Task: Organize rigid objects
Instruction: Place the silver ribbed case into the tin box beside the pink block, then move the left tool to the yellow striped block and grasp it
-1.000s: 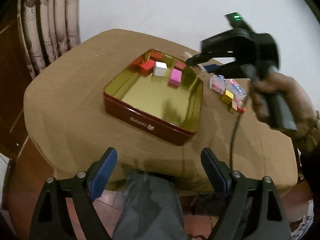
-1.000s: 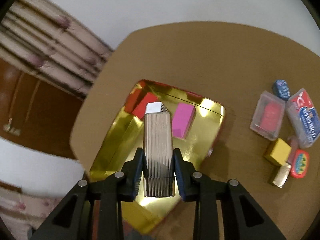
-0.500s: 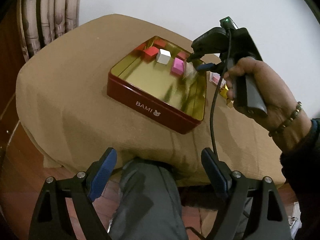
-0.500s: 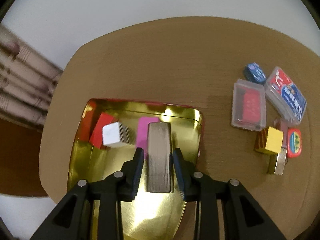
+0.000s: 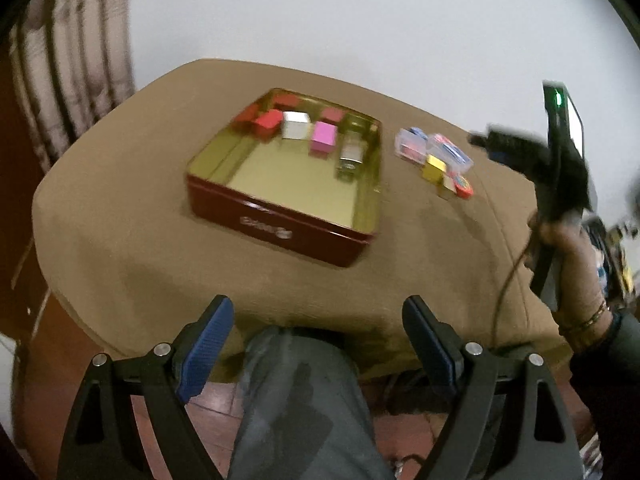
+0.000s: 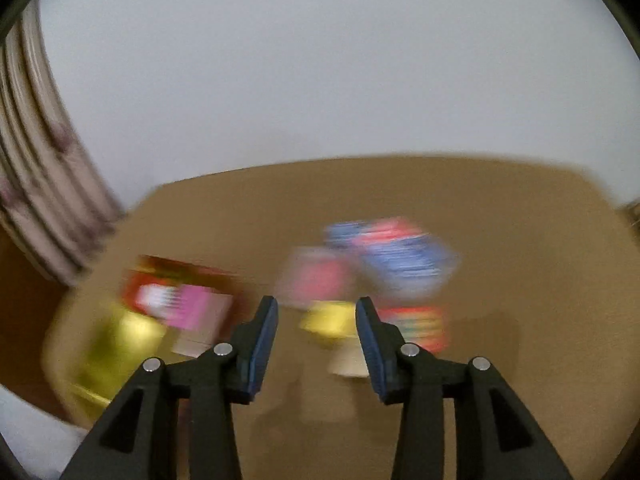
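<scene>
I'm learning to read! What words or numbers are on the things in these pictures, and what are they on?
None can be read right now.
Red tin: white lettering on its front wall, too blurred to read.
Blue and red case: print too small in the left view, smeared by motion in the right view.

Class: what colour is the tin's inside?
Shiny gold inside the tin; clearest in the left wrist view.

Glossy gold-lined metal tin (image 5: 362,196), matt brown tablecloth (image 5: 120,232)
</scene>
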A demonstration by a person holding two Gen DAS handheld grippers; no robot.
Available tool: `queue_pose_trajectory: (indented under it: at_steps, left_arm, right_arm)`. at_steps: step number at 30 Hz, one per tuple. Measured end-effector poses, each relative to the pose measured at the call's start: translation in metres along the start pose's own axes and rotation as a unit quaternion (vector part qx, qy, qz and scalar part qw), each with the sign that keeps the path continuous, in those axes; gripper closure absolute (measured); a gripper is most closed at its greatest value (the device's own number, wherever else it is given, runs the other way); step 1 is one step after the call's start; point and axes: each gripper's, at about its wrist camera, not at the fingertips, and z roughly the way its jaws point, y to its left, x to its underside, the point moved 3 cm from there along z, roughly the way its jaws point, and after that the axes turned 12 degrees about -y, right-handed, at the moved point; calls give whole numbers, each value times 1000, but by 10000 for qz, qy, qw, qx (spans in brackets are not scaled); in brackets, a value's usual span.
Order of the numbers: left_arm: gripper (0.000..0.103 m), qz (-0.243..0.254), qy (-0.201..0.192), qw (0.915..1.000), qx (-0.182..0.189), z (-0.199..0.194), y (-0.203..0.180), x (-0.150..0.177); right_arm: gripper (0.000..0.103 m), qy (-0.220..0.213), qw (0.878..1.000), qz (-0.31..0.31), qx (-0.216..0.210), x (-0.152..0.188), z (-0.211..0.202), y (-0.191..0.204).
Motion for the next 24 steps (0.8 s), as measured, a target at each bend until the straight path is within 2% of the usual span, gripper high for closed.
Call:
queue_pose_trajectory:
  at_steps: [2, 4, 8, 11, 13, 18, 21, 24]
  left_arm:
    - [20, 207, 25, 9997, 134, 0, -16, 1]
    - [20, 399, 55, 9988, 293, 1, -35, 0]
    - [20, 433, 148, 9974, 549, 13, -68, -14]
    - [20, 179, 281, 9969, 708, 34, -92, -33]
    - [20, 107, 413, 9956, 840, 52, -108, -45]
    - [20, 13, 572, 9961, 670, 106, -143, -78]
    - [20, -309, 666, 9960, 502, 141, -151, -99]
    - [21, -1075, 988, 9885, 393, 183, -147, -117]
  right_arm:
    - [61, 3, 9979, -413, 496, 16, -2, -36]
    - [61, 92, 9946, -631, 814, 30, -8, -84]
    - [61, 348, 9919, -496, 1114, 56, -3, -142]
    - [61, 385, 9934, -183, 1067, 70, -1, -167]
    - [61, 453, 9949, 145, 887, 71, 0, -176]
    - [50, 413, 9961, 489, 611, 71, 2, -187]
    - [49, 333, 9972, 513, 424, 72, -3, -184]
    - [49, 367, 9971, 601, 293, 73, -2, -188]
